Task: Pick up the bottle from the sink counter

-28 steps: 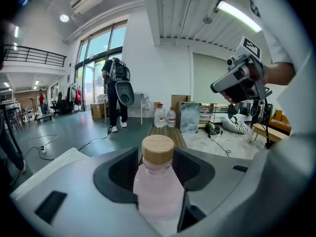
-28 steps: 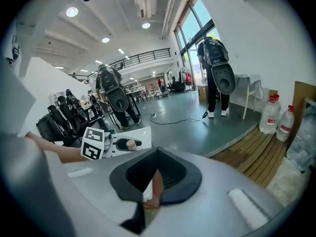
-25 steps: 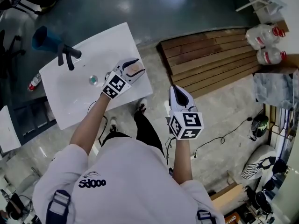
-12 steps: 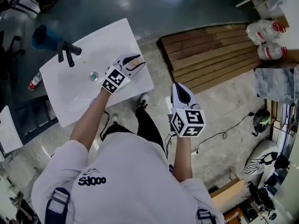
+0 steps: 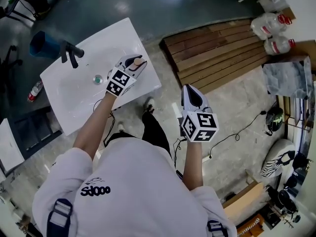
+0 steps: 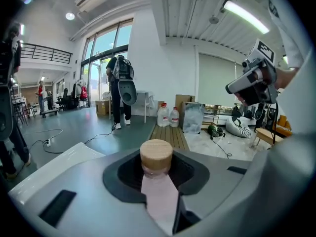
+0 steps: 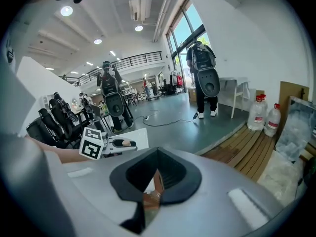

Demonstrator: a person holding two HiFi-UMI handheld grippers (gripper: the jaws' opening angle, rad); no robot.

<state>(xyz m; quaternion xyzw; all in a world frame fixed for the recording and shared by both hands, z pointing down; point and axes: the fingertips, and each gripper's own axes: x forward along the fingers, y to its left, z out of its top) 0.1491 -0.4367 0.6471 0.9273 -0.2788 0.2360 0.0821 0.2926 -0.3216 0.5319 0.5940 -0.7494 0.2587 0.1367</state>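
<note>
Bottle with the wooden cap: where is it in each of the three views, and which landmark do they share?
Head view: bottle upper left of centre, between the left gripper's jaws, which have just been closing.
Left gripper view: bottle at centre, lower half.
Right gripper view: bottle small, left of centre.
Shared landmark: the red-capped water jugs.

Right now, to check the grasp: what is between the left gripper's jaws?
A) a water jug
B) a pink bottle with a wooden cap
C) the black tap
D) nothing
B: the left gripper has just been closing its jaws, which press on the pink bottle.
</note>
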